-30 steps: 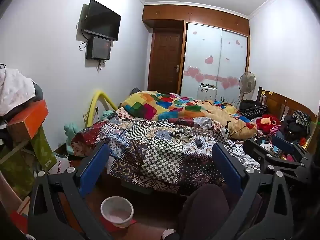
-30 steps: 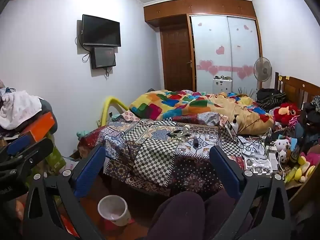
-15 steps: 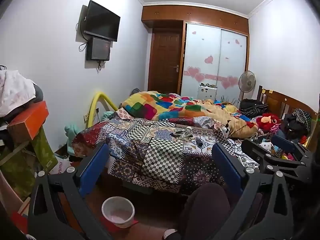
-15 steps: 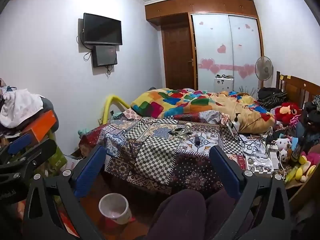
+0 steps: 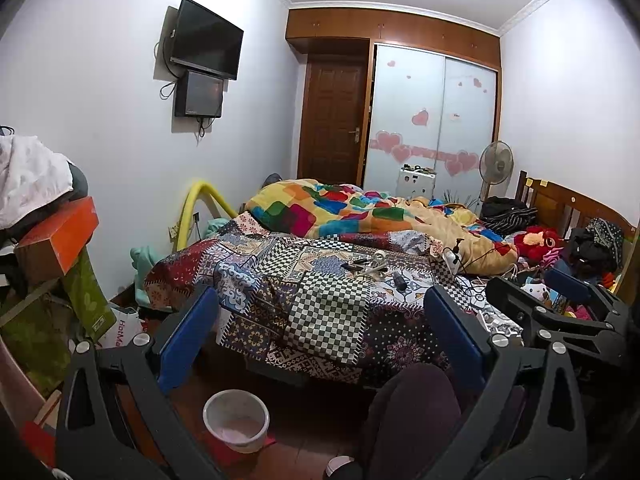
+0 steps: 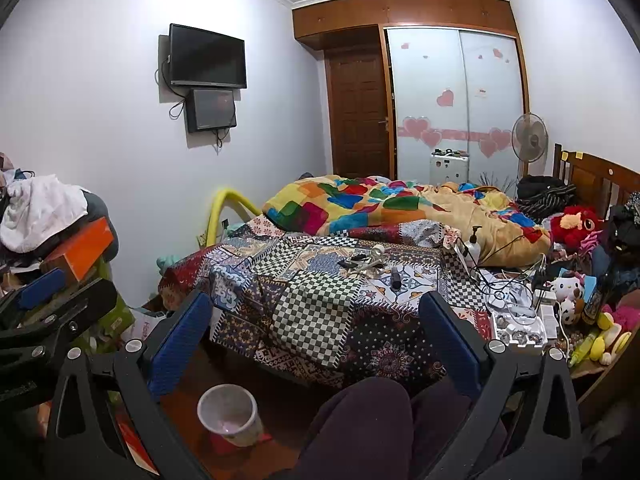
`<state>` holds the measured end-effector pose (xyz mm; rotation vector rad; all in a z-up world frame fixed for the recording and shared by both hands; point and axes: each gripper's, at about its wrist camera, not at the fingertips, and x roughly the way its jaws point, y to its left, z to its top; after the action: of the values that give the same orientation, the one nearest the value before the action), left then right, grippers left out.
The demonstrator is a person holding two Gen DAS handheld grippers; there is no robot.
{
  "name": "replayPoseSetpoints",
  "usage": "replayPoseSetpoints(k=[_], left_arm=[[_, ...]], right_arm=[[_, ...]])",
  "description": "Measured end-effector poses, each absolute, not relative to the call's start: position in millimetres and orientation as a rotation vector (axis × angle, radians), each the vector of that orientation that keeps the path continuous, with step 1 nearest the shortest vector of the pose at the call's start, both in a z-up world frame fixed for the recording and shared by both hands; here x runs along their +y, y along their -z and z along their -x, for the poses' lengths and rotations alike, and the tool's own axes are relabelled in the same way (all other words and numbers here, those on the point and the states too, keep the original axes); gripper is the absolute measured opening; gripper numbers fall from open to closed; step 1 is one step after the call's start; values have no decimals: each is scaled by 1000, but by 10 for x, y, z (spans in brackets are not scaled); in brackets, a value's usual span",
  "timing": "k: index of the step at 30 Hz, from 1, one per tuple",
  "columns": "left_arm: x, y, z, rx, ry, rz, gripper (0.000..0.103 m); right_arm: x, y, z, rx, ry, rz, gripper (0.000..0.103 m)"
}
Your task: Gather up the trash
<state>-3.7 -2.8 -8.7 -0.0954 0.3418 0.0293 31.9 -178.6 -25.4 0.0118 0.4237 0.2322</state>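
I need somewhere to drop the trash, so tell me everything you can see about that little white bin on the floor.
The white bin is a small round pail, seemingly translucent plastic, standing upright and open-topped on the brown floor before the bed. It has a pale liner or pinkish bottom, with no clear trash visible. It rests on something flat and red. Neither gripper touches it.

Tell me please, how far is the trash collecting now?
Nothing looks done yet. The left gripper and right gripper are both open and hold nothing. The bin on the floor seems nearly empty. Still left: the small loose items on the bed; which of them are trash I cannot tell.
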Motion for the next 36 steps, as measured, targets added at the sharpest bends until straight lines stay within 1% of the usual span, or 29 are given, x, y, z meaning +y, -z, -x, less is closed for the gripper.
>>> replayPoseSetpoints(k=[36], left_arm=[[-8,104,15,346,-27,104,103]], right_arm=[[-1782,247,-315,428,-232,-7,103]])
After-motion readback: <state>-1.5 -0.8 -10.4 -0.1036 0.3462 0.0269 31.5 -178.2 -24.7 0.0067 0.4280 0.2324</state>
